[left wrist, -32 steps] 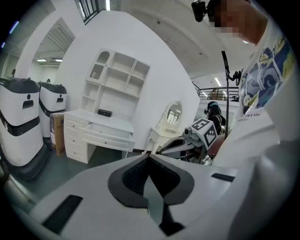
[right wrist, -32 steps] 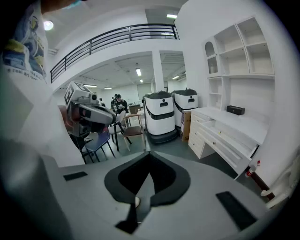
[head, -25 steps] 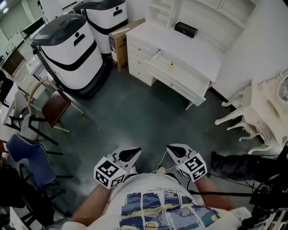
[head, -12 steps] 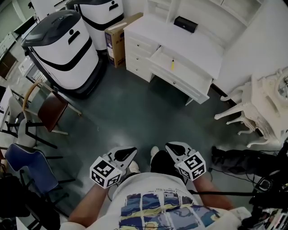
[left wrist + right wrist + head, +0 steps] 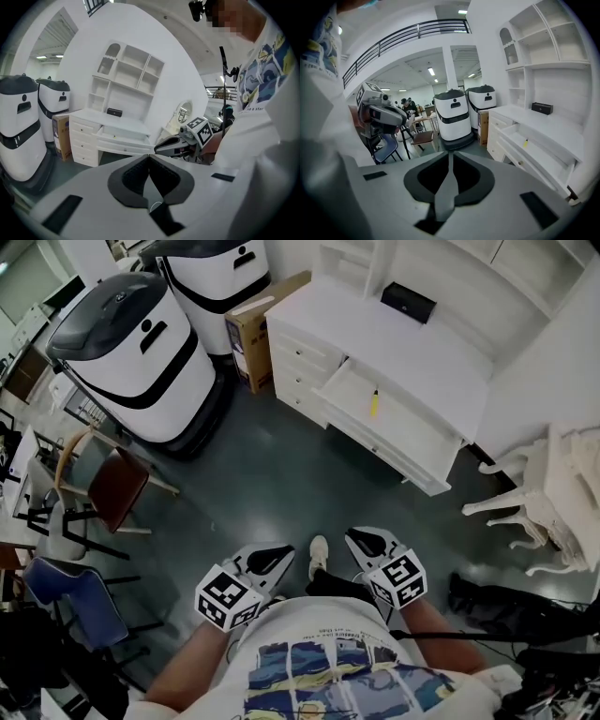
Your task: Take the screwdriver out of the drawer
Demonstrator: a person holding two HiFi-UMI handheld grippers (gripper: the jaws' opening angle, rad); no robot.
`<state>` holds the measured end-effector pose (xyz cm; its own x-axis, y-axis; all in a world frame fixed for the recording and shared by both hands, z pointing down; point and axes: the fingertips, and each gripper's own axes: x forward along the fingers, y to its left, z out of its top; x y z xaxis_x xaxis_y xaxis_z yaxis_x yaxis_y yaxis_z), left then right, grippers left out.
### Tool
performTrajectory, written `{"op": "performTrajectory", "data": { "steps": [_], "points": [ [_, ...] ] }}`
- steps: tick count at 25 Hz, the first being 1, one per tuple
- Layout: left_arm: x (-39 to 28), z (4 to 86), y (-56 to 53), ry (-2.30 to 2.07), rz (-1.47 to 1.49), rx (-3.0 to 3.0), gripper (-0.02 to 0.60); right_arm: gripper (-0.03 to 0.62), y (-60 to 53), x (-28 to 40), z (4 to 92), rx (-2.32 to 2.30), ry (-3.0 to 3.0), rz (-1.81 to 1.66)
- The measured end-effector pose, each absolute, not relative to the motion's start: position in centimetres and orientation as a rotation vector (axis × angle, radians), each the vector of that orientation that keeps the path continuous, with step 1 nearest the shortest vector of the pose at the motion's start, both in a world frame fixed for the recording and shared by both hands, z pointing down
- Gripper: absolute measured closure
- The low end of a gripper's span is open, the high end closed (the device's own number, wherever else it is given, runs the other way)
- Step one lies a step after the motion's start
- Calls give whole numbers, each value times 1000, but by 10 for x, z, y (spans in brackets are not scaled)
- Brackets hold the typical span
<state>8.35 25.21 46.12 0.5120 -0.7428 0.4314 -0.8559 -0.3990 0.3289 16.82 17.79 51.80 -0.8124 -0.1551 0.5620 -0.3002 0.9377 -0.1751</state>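
Note:
A yellow-handled screwdriver (image 5: pixel 374 402) lies inside the open drawer (image 5: pixel 417 432) of the white desk (image 5: pixel 431 348), far ahead of both grippers. It also shows small in the right gripper view as the screwdriver (image 5: pixel 525 143) and in the left gripper view as the screwdriver (image 5: pixel 114 136). My left gripper (image 5: pixel 283 555) and right gripper (image 5: pixel 355 539) are held close to the person's body, both pointing toward the desk. Each is shut with nothing between its jaws: left gripper (image 5: pixel 149 156), right gripper (image 5: pixel 450 155).
Two large white-and-black bins (image 5: pixel 131 352) (image 5: pixel 220 277) and a cardboard box (image 5: pixel 249 332) stand left of the desk. A black box (image 5: pixel 408 303) sits on the desktop. A brown chair (image 5: pixel 117 479) and a blue chair (image 5: pixel 70 592) are at left, white ornate furniture (image 5: pixel 562 484) at right.
The person has stepped toward the desk, which now looks nearer and larger. Both grippers travelled forward with the body and stayed shut. A shoe now shows between them.

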Motion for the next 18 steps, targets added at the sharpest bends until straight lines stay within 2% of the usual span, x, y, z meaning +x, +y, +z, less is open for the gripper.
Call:
{"op": "performTrajectory", "data": {
  "steps": [4, 8, 18],
  "points": [
    [78, 455, 205, -1344, 338, 2226, 568, 560, 128, 159, 519, 292, -2549, 348],
    [82, 454, 163, -1335, 362, 2222, 568, 477, 84, 159, 530, 319, -2538, 381],
    [53, 455, 101, -1290, 367, 2258, 566, 474, 35, 133, 545, 384, -2520, 441]
  ]
}}
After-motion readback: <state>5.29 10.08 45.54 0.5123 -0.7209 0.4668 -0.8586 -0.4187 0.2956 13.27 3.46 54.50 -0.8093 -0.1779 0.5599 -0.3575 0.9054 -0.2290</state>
